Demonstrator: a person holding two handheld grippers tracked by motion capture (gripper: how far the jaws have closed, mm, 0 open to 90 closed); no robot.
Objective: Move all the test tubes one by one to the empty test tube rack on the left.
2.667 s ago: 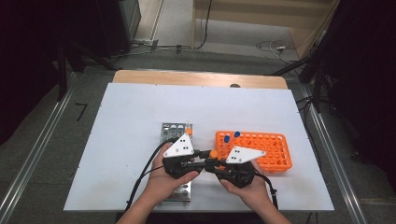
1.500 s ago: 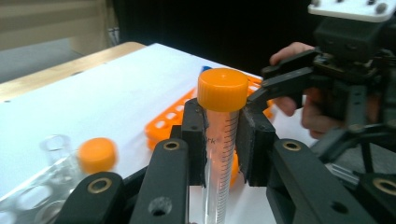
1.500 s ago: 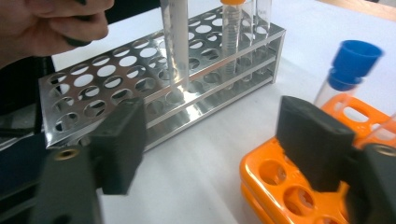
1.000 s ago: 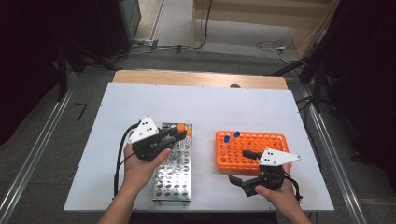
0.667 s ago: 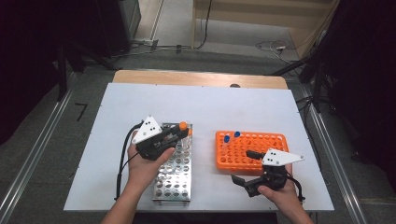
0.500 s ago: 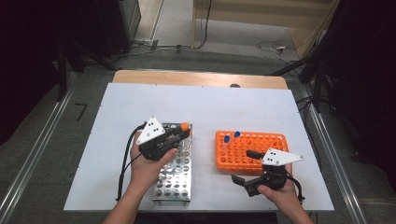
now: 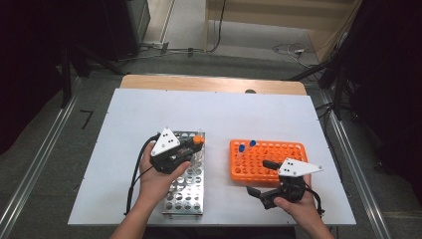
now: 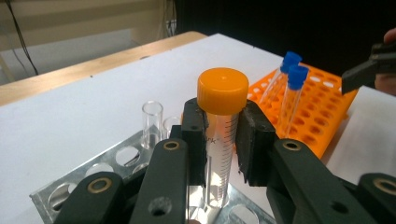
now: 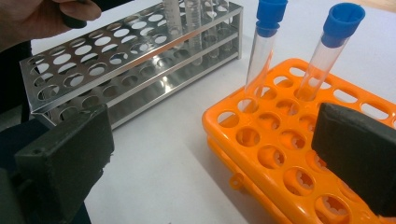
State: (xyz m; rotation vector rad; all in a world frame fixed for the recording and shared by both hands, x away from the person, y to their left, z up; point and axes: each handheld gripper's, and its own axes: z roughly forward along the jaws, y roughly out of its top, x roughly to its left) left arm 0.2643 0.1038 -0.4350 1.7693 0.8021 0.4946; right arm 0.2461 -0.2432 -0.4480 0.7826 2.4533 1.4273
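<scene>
My left gripper (image 7: 191, 145) (image 8: 221, 135) is shut on an orange-capped clear tube (image 8: 219, 126) (image 7: 197, 141), held upright with its lower end in the far right part of the steel rack (image 7: 185, 191) (image 8: 56, 193) (image 9: 93, 60). A few uncapped glass tubes (image 8: 152, 121) (image 9: 192, 21) stand in that rack's far end. Two blue-capped tubes (image 7: 246, 148) (image 8: 293, 88) (image 9: 327, 51) lean in the far left corner of the orange rack (image 7: 288, 152) (image 9: 280, 154) (image 8: 322, 112). At the near edge of the orange rack my right gripper (image 7: 261, 178) (image 9: 210, 163) is open, its jaws wide apart with nothing between them.
Both racks sit on a white table top (image 7: 224, 114) with a wooden edge (image 7: 209, 83) at the far side. Beyond the table is grey floor with cables (image 7: 288, 50). The far half of the white top is bare.
The two grippers were together between the racks; they have separated. My left gripper carried the orange-capped tube over the steel rack and lowered it. My right gripper drew back to the orange rack's near edge.
</scene>
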